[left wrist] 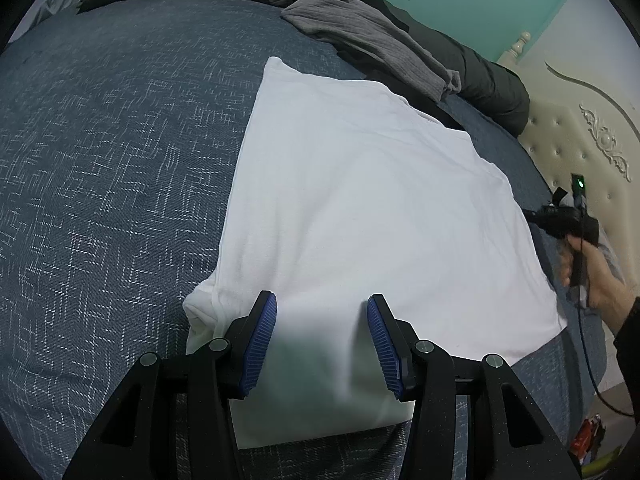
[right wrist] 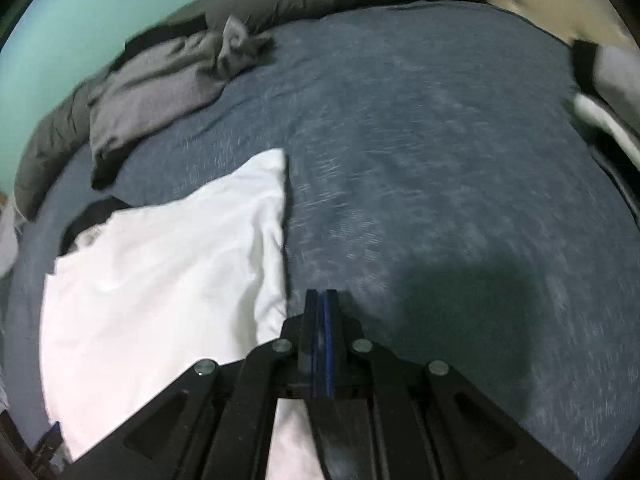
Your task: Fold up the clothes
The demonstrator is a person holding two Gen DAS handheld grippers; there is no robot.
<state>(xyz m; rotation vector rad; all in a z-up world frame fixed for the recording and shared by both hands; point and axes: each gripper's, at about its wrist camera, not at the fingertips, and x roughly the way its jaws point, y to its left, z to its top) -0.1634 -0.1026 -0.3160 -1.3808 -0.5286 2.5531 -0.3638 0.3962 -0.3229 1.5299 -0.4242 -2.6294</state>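
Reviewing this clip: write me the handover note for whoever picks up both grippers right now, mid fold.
Left gripper: open, over the near edge of the white garment, no cloth pinched.
Right gripper: shut, empty, over bare blue bedspread just off the garment's edge.
White garment lies flat as a rough rectangle, seemingly partly folded.
Grey garment lies crumpled at the far side, against the dark quilt, untouched.
Left to do: finish folding the white one, then fold the grey one.
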